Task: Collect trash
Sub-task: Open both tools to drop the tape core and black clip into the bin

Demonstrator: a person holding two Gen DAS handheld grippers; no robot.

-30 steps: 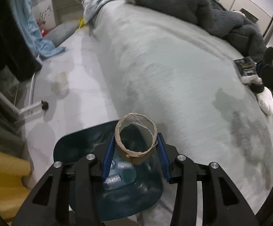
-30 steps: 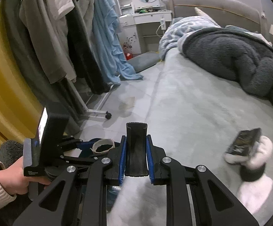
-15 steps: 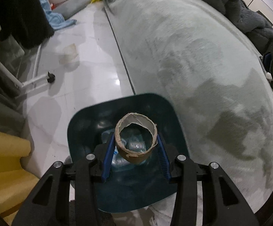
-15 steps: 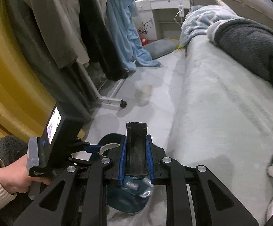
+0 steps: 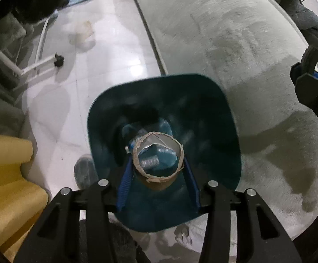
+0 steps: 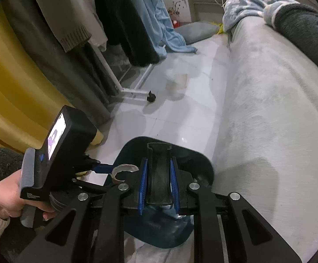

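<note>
A brown cardboard tube (image 5: 159,175) stands between the blue pads of my left gripper (image 5: 157,171), directly over the mouth of a dark teal bin (image 5: 159,100). The jaws are opening, and thin gaps show beside the tube. Through the tube I see a clear plastic bottle (image 5: 150,161) in the bin. My right gripper (image 6: 159,164) is shut on a flat black piece (image 6: 159,175) and hangs over the bin's rim (image 6: 194,160). The left gripper (image 6: 97,168), held by a hand, and the tube's rim (image 6: 123,167) appear in the right wrist view.
A grey bed (image 5: 246,43) runs along the bin's right side. A clothes rack foot with a caster (image 5: 59,60) and a translucent cup (image 5: 84,32) are on the white floor. Yellow curtain (image 5: 5,186) hangs at left. Crumpled white material (image 5: 185,232) lies below the bin.
Both grippers have come down toward the bin, which now fills the middle of the left view under the tube. The left pads stand slightly wider around the tube.
</note>
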